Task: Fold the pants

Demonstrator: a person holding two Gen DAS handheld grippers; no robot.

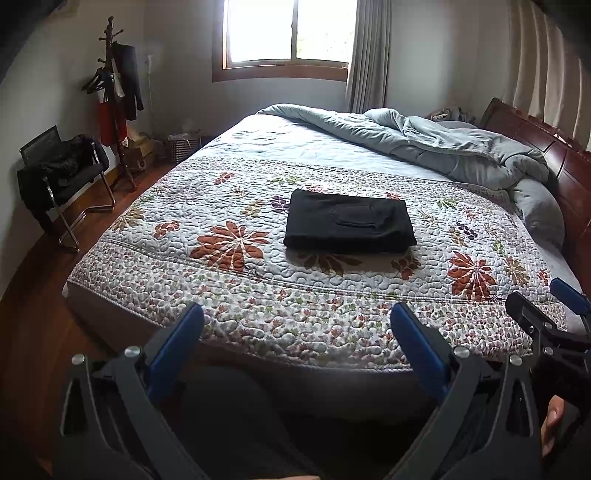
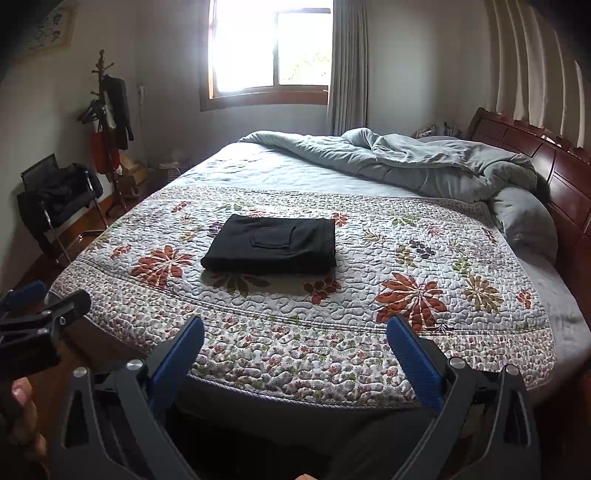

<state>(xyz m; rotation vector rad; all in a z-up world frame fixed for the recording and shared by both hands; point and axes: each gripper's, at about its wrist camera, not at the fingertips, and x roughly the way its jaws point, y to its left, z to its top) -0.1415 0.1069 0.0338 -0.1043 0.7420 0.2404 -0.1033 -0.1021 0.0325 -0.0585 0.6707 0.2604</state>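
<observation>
Black pants point(image 1: 349, 225) point(image 2: 271, 244) lie folded into a neat rectangle in the middle of the floral quilt point(image 1: 258, 288) point(image 2: 369, 295), a back pocket facing up. My left gripper point(image 1: 297, 317) is open, held back over the near edge of the bed, well short of the pants, nothing between its blue pads. My right gripper point(image 2: 295, 328) is open too, also at the bed's near edge and empty. In the left wrist view the right gripper shows at the right border as dark parts with a blue fingertip point(image 1: 567, 291).
A rumpled grey duvet point(image 1: 424, 140) point(image 2: 424, 162) is piled at the far right by the wooden headboard point(image 1: 546, 155). A chair with dark clothes point(image 1: 62, 173) and a coat rack point(image 1: 114, 92) stand left on the wooden floor. A window point(image 1: 288, 33) is behind.
</observation>
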